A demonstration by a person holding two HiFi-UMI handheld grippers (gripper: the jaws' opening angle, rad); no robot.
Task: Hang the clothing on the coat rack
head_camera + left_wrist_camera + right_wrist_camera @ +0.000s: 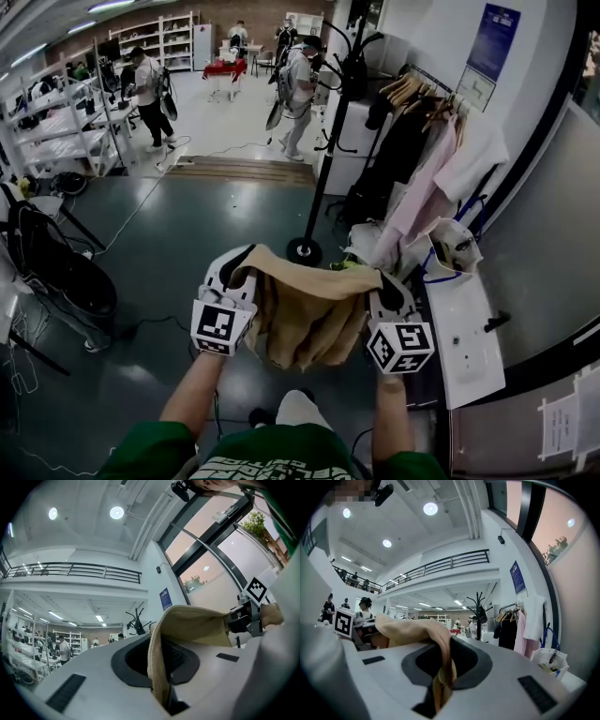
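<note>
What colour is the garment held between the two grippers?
Plain tan, no pattern. The garment shows best in the head view.

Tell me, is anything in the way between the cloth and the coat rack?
Nothing visible does. The left gripper and right gripper hold the cloth, and only bare floor lies between it and the rack.

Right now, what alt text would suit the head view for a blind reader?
A tan knitted garment hangs stretched between the left gripper and the right gripper, each shut on one end. A black coat rack stands ahead, with a rail of hanging clothes to its right.
</note>
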